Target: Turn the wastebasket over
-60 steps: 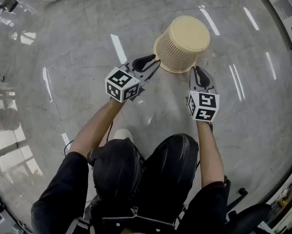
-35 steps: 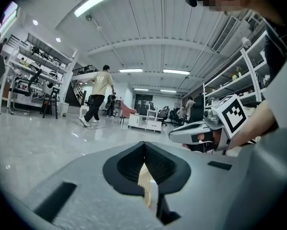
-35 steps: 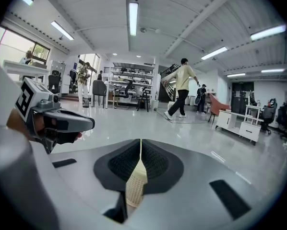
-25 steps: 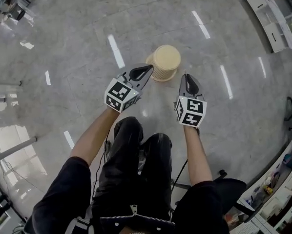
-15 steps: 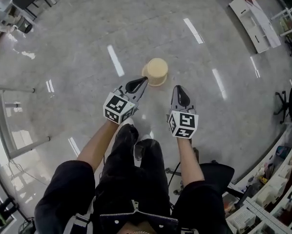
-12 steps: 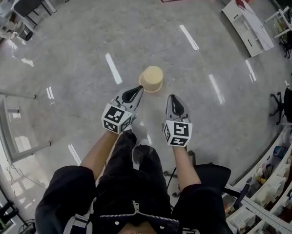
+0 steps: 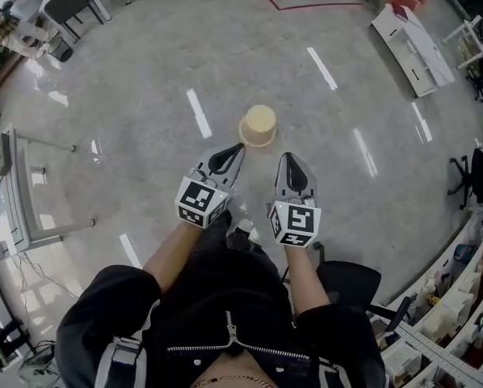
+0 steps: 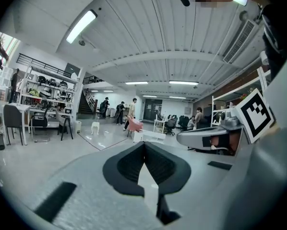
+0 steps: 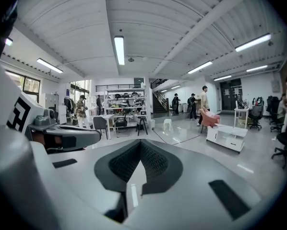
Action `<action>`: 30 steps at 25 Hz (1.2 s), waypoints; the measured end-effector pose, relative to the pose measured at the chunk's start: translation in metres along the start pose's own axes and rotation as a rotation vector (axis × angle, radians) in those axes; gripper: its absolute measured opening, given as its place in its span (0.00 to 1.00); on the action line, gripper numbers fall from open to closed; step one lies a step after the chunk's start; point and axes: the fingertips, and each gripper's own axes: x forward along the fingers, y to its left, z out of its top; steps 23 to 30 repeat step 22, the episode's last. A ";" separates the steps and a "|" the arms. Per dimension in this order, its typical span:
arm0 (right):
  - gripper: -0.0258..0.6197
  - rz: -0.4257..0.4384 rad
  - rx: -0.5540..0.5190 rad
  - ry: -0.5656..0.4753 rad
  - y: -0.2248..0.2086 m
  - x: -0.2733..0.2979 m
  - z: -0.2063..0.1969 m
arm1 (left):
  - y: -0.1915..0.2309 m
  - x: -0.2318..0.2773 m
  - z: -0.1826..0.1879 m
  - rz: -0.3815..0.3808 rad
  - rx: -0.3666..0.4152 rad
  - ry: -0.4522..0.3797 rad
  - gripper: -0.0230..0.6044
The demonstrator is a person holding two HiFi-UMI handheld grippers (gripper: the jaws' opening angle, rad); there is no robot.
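The beige wicker wastebasket (image 7: 258, 125) stands upside down on the grey floor, flat base up, far below in the head view. My left gripper (image 7: 235, 147) and right gripper (image 7: 287, 158) are held high and side by side, well above and short of it. Both are shut with nothing in them. In the left gripper view the jaws (image 8: 144, 144) meet at their tips and point level across the room; the right gripper view shows its jaws (image 9: 140, 143) likewise closed. The wastebasket is out of both gripper views.
White tables and a chair (image 7: 62, 2) stand at the far left, a metal frame (image 7: 31, 184) at the left, a white bench (image 7: 409, 39) at the far right, and shelves and an office chair (image 7: 350, 289) close by on the right. Red tape (image 7: 306, 7) marks the floor. People stand far off (image 9: 203, 102).
The person has stood up from a crouch: both grippers rose away from the wastebasket, which now looks small and far below. It stayed upside down on the floor.
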 end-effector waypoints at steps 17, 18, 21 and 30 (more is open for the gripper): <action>0.05 0.047 0.000 0.001 0.010 -0.016 -0.002 | -0.034 0.002 0.016 -0.008 0.017 -0.039 0.05; 0.05 0.049 -0.001 0.002 0.010 -0.018 -0.003 | -0.037 0.000 0.014 -0.007 0.015 -0.038 0.05; 0.05 0.054 -0.001 0.012 0.013 -0.024 -0.006 | -0.041 -0.006 0.011 -0.002 0.003 -0.033 0.05; 0.05 0.056 0.000 0.016 0.014 -0.026 -0.007 | -0.042 -0.008 0.009 0.000 -0.001 -0.031 0.05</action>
